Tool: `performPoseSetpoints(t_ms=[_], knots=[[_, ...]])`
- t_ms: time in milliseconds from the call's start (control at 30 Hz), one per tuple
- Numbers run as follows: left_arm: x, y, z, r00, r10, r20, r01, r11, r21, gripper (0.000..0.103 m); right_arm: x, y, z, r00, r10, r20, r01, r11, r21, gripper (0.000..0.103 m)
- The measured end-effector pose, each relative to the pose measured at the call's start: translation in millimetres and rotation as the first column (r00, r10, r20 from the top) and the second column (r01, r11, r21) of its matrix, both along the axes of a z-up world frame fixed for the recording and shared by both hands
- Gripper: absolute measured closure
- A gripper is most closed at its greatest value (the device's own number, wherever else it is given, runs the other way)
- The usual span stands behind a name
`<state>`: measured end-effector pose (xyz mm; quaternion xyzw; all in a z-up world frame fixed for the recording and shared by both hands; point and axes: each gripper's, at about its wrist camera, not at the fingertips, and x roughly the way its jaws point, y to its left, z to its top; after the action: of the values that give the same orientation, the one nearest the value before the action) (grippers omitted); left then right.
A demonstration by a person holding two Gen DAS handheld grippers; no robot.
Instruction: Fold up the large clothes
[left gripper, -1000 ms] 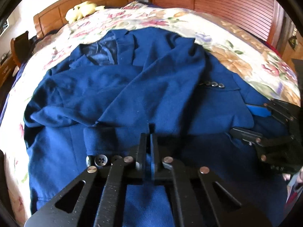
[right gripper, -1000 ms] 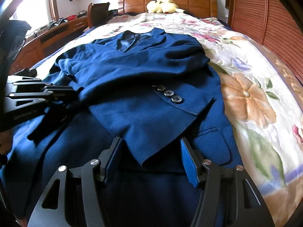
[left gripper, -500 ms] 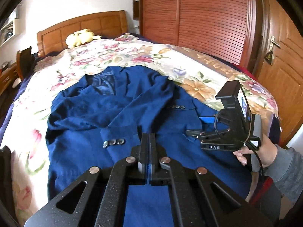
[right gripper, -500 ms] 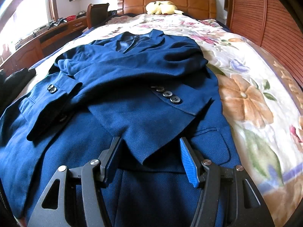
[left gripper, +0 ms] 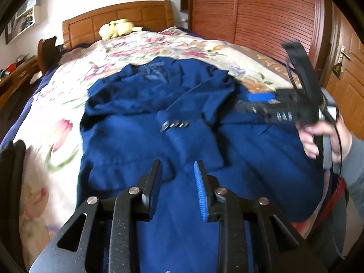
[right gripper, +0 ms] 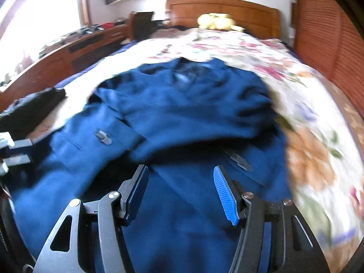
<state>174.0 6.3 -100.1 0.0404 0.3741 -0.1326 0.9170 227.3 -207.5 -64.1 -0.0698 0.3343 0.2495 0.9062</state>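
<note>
A dark blue blazer (left gripper: 141, 150) lies face up on the floral bedspread (left gripper: 56, 104), both sleeves folded across its front. The left cuff buttons (left gripper: 175, 125) sit mid-chest. My left gripper (left gripper: 177, 177) hovers over the blazer's lower part. Its jaws are opening and no cloth is between them. A hand (left gripper: 318, 136) holds my right gripper (left gripper: 245, 102) above the blazer's right side. In its own view the right gripper (right gripper: 179, 177) stands open over the blazer (right gripper: 182, 104), gripping nothing. Both views are motion-blurred.
A wooden headboard (left gripper: 118, 16) with a yellow plush toy (left gripper: 116, 27) closes the far end of the bed. Louvred wardrobe doors (left gripper: 261, 16) run along the right. A desk (right gripper: 75, 52) and a chair (right gripper: 141, 25) stand left. A black item (right gripper: 34, 109) lies on the bed's left edge.
The left gripper has drawn back and up from the left sleeve cuff, and its shut jaws have parted. The right gripper has lifted off the blazer. The sleeves stay folded.
</note>
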Motion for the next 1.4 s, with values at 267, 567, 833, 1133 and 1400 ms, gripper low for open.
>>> performPoseSetpoints(t_ms=[267, 567, 833, 1133, 1400], knots=[[-21.1, 28.3, -15.4, 0.999, 0.044, -0.028, -0.045, 0.999, -0.014, 0.073, 60.5, 78.7, -19.0, 0.984, 0.103, -0.143, -0.103, 0.995, 0.007, 0.044], [-33.6, 26.4, -23.0, 0.999, 0.030, -0.022, -0.031, 0.999, -0.030, 0.073, 50.9, 56.0, -15.2, 0.962, 0.201, -0.186, -0.186, 0.978, 0.093, 0.099], [-44.8, 8.2, -16.4, 1.000, 0.003, 0.008, -0.002, 0.999, -0.040, 0.073, -35.1, -4.1, 26.5, 0.984, 0.173, -0.039, -0.165, 0.976, 0.144, 0.099], [-39.1, -23.4, -14.4, 0.999, -0.050, 0.005, 0.050, 0.997, -0.058, 0.073, -118.0, -59.2, -10.9, 0.992, 0.056, -0.113, -0.046, 0.995, 0.085, 0.099], [-20.0, -59.7, -16.2, 0.993, -0.112, -0.033, 0.107, 0.987, -0.118, 0.073, -124.8, -74.6, -15.6, 0.998, -0.056, -0.023, 0.057, 0.998, 0.023, 0.061]])
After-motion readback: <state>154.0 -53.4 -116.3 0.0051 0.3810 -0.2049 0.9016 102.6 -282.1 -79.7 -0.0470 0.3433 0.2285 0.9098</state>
